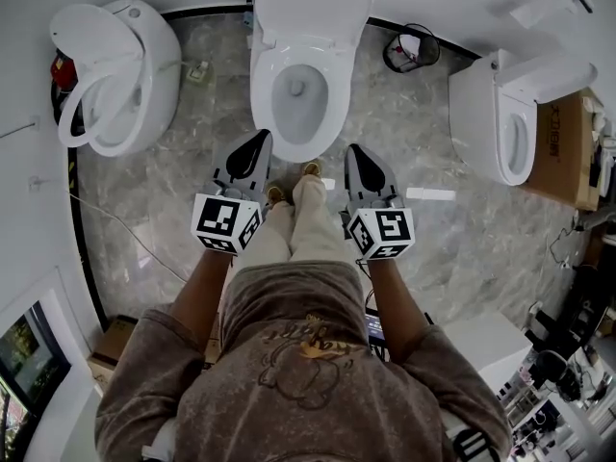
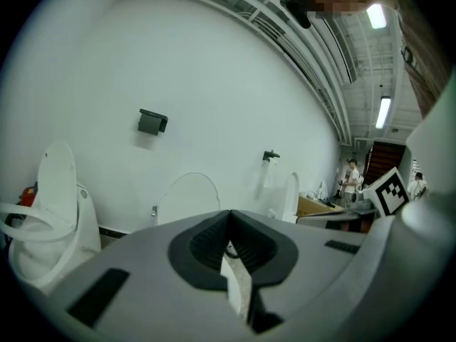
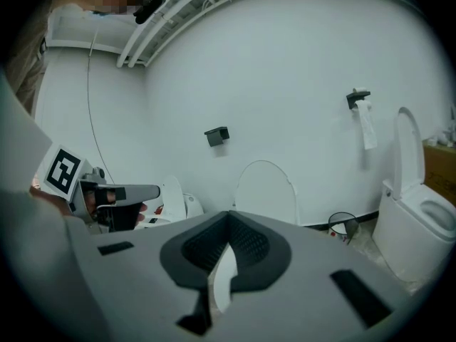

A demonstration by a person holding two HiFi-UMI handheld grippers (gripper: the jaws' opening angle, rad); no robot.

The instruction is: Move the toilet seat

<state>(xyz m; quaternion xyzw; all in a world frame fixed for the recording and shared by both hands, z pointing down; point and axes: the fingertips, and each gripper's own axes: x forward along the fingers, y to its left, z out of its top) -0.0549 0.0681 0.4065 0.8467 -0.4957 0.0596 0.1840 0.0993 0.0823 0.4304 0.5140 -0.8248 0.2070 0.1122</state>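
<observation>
Head view: left gripper [image 1: 258, 142] and right gripper [image 1: 354, 152], fingers clenched on nothing, hang near front of middle toilet [image 1: 332, 114]; its lid [image 1: 310, 3] stands raised.

The toilet seat [image 1: 266, 92] is a broad white oval ring that appears to lie flat on the rim of the middle toilet [image 1: 300, 148], framing the grey bowl opening. Behind it the plain white lid [image 1: 310, 3] stands raised against the wall. From the gripper views the lid [image 3: 265, 191] shows as an upright oval.
</observation>
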